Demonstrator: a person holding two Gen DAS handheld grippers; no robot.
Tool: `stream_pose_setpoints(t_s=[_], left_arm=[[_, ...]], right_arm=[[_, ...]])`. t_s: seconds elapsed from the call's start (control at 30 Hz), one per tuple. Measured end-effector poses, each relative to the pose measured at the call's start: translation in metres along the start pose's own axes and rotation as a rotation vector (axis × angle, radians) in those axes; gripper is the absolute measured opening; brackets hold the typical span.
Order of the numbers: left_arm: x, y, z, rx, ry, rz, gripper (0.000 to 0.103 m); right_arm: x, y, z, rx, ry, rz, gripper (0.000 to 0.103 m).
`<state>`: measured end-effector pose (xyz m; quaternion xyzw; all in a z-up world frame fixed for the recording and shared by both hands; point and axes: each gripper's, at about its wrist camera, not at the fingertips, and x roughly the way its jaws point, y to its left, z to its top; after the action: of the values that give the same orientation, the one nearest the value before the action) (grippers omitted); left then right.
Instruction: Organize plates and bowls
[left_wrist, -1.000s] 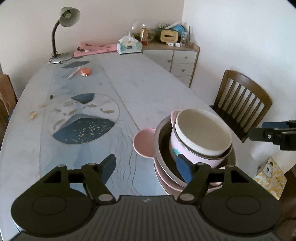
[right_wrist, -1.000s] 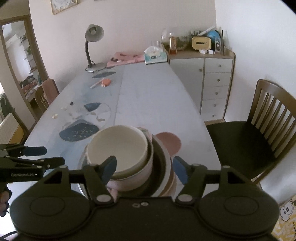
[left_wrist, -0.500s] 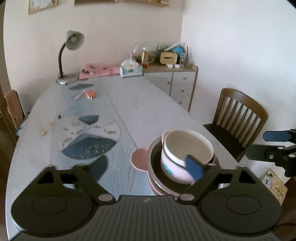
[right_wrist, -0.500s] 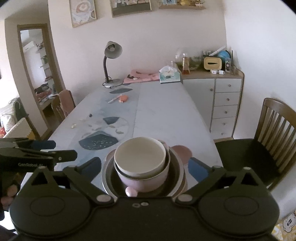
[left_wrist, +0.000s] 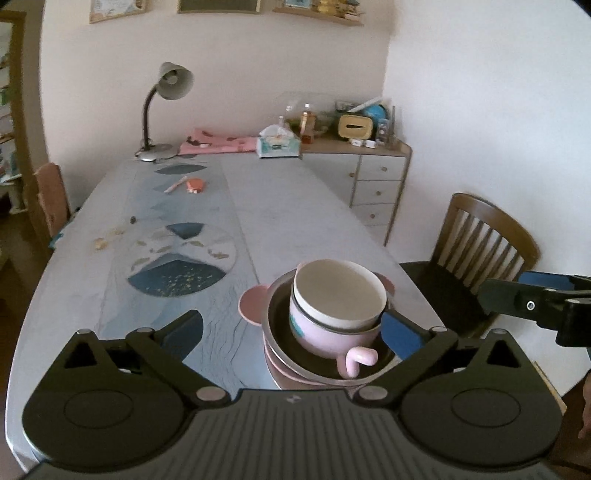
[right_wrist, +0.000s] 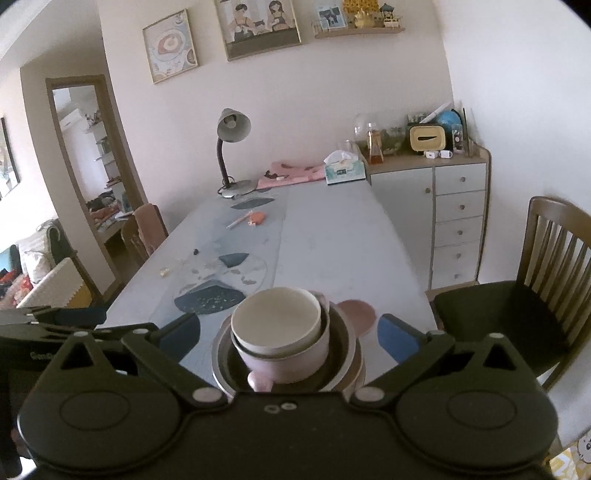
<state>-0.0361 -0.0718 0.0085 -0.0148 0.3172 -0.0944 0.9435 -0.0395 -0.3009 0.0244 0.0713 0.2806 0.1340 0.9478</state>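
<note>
A stack stands on the near end of the table (left_wrist: 288, 206): a cream bowl (left_wrist: 338, 291) nested in a pink handled cup (left_wrist: 325, 338), inside a steel bowl (left_wrist: 280, 325), on a pink plate with ears (left_wrist: 251, 304). The same stack shows in the right wrist view, with the cream bowl (right_wrist: 275, 319) on top. My left gripper (left_wrist: 291, 332) is open, back from the stack and above it. My right gripper (right_wrist: 290, 334) is open, also back from the stack. Both are empty.
A wooden chair (left_wrist: 480, 254) stands right of the table. A desk lamp (left_wrist: 162, 110), a tissue box (left_wrist: 279, 146) and a small orange item (left_wrist: 194, 184) are at the far end. A drawer cabinet (right_wrist: 436, 218) stands at the back right. Another chair (right_wrist: 144, 232) is on the left.
Both grippers have pulled back and risen away from the stack, and their jaws have opened wider. The stack has not moved.
</note>
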Motion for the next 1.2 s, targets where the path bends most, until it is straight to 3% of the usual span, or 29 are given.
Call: stream_pose_setpoints(t_s=[0.23, 0.57, 1.2], left_arm=[[-0.016, -0.015, -0.01, -0.037, 0.003, 0.035, 0.103], [-0.031, -0.034, -0.018, -0.046, -0.013, 0.053, 0.103], [-0.046, -0.042, -0.021, -0.059, -0.081, 0.075, 0.103]], right_arm=[[-0.012, 0.003, -0.003, -0.023, 0.003, 0.038, 0.103], [-0.022, -0.005, -0.01, -0.007, 0.043, 0.023, 0.103], [-0.028, -0.009, -0.008, -0.029, 0.023, 0.04, 0.103]])
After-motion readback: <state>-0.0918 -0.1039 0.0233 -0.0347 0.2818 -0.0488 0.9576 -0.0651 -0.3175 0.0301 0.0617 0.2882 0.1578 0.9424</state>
